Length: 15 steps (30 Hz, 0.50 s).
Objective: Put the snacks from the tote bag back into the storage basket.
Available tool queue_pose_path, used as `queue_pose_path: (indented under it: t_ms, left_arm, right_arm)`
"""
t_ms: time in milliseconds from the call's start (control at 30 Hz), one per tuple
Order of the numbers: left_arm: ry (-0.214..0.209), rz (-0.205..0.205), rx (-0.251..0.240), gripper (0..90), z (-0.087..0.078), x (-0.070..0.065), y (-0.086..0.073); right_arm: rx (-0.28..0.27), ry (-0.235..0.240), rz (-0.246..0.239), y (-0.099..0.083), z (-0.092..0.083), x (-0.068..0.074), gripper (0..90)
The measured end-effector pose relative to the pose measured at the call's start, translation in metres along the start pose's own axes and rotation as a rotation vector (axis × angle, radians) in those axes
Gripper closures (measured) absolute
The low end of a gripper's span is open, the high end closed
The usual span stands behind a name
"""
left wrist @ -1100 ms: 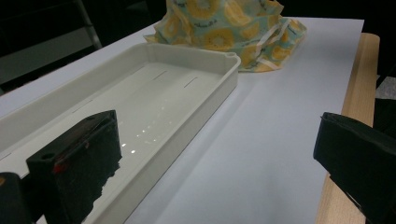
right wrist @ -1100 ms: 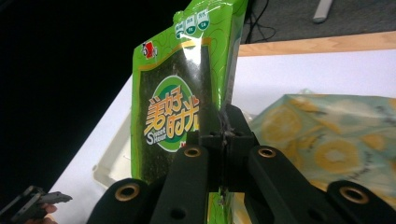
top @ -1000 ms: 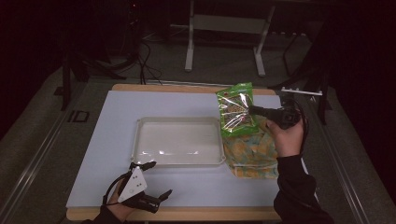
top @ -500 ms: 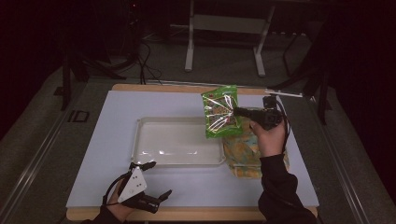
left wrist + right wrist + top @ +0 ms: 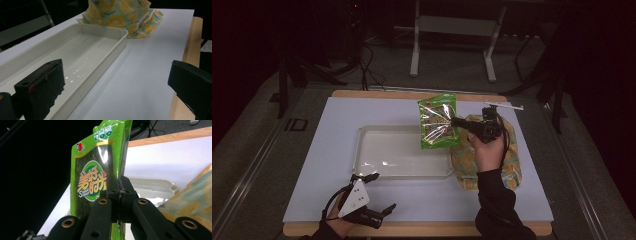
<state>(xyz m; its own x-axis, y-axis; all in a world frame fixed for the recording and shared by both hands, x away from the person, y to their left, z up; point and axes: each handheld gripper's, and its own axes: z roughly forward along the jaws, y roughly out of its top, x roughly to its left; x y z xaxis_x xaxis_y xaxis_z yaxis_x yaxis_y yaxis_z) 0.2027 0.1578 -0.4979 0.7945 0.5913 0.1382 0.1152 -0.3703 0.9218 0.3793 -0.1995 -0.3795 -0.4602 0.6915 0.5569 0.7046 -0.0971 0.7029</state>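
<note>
Gripping a green snack packet (image 5: 437,121) by its right edge, the right gripper (image 5: 458,122) sits right of centre in the high view, its fingers (image 5: 125,185) pinched tight on the foil seam. The packet hangs upright in the air, clear of the tabletop (image 5: 324,150), above the right end of a white tray (image 5: 404,172). In the right gripper view the packet (image 5: 96,170) fills the middle of the frame, its printed face turned toward the left, with the fingers clamped on its edge near the lower half and the tray's rim (image 5: 160,183) showing behind at the right.

Below and to the right of the packet, a yellow-patterned cloth bag (image 5: 512,167) lies flat on the tabletop, just beside the tray's right end; the person's right hand (image 5: 487,150) is over it.

At the lower left of the high view the left gripper (image 5: 379,212) rests low near the front edge of the tabletop, well apart from the packet. Its fingers (image 5: 42,85) stand wide apart with nothing between them, seen at the bottom corners of the left gripper view, where the tray (image 5: 105,52) runs up the left and the cloth bag (image 5: 125,15) lies at the top.
</note>
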Motion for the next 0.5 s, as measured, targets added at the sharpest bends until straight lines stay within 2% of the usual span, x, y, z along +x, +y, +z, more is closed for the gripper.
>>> queue_pose_path:
  t_ms: [133,333,500]
  left_arm:
    - [-0.001,0.002,0.000,1.3,0.000,0.000,0.000]
    - [-0.002,0.010,0.001,1.3,0.000,-0.001,0.001]
    - [-0.004,0.009,-0.003,1.3,0.000,-0.001,0.001]
  right_arm:
    - [-0.029,-0.006,-0.006,-0.006,0.006,0.006,88.9]
    - [-0.016,0.002,-0.006,-0.013,0.018,0.011,88.9]
    - [-0.029,0.002,0.009,-0.021,0.024,0.010,88.9]
